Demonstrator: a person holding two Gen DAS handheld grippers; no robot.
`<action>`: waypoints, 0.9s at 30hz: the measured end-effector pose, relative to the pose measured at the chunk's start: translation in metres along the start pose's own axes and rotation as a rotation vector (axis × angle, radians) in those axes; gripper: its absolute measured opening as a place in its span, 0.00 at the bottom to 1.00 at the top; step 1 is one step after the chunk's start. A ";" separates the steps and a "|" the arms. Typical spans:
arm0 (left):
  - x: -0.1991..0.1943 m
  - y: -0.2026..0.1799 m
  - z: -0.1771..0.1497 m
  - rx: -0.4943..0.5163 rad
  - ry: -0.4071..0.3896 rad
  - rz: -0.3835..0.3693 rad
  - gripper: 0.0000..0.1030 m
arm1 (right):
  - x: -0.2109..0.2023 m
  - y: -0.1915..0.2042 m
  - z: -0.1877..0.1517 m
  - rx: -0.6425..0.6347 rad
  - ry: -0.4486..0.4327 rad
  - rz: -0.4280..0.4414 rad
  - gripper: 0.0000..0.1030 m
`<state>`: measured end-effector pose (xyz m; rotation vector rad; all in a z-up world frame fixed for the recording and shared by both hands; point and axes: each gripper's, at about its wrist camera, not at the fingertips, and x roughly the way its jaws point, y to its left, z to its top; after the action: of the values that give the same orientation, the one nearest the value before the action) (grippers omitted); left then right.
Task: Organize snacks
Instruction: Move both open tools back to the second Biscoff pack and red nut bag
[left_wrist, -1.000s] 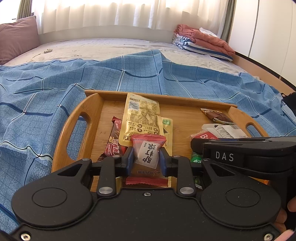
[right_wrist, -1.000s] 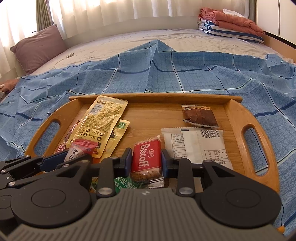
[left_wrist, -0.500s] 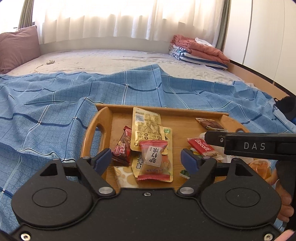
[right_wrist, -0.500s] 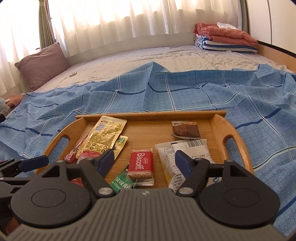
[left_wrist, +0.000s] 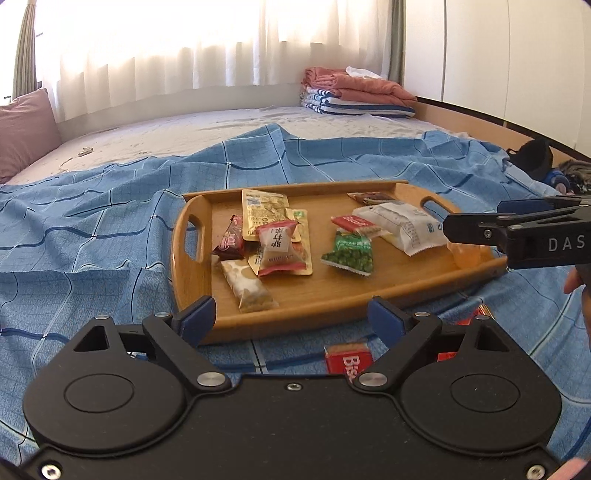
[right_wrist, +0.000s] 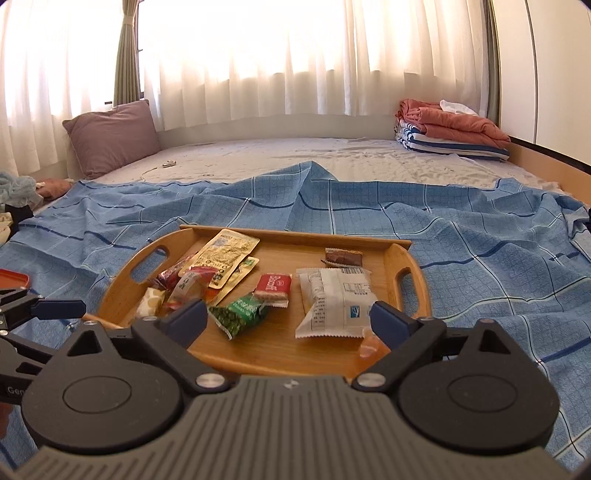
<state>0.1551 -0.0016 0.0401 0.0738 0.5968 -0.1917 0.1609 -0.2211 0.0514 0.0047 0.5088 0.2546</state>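
**Both tools open and empty before the snack tray on the bed**

A wooden tray (left_wrist: 192, 273) with a cut-out handle at each end is seen lying on a blue checked sheet (left_wrist: 92, 229) spread over the bed. The left tool (left_wrist: 291, 317) is held just short of the tray's near rim; its blue-padded fingers are spread wide and nothing is gripped between them. The right tool (right_wrist: 288, 319) is held over the near edge of the tray, likewise spread wide and empty.

From left to right on the tray, these packets are counted in the left view: one dark red wrapper (left_wrist: 229, 242), one clear packet with cream spots (left_wrist: 247, 286), one tall yellow pouch (left_wrist: 264, 214) lying partly over a second yellow packet (left_wrist: 301, 236), and one red-and-clear candy bag (left_wrist: 279, 249) resting on top of those two. Further right are found one green pea packet (left_wrist: 349, 253), one red Biscoff biscuit (left_wrist: 354, 223) touching it, one crinkled white wrapper (left_wrist: 402, 229), one brown bar (left_wrist: 371, 198) by the far rim, and one orange translucent item (left_wrist: 467, 254) near the right handle, partly hidden by the right tool.

A second Biscoff pack (left_wrist: 347, 360) is seen off the tray on the sheet, partly covered by the left tool's body. A mauve pillow (right_wrist: 110, 136) and folded blankets (right_wrist: 454, 129) are seen at the far corners of the bed, before white curtains (right_wrist: 295, 55).
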 end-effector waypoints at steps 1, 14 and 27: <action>-0.004 -0.002 -0.004 0.006 0.000 0.000 0.87 | -0.006 0.000 -0.005 -0.006 -0.001 0.002 0.97; -0.013 -0.015 -0.046 -0.012 0.083 -0.030 0.89 | -0.050 0.008 -0.057 -0.112 0.020 0.004 1.00; 0.000 -0.030 -0.051 -0.017 0.115 -0.048 0.89 | -0.053 0.017 -0.080 -0.169 0.051 0.022 1.00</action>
<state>0.1211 -0.0247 -0.0027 0.0546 0.7152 -0.2302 0.0733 -0.2221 0.0079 -0.1611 0.5364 0.3193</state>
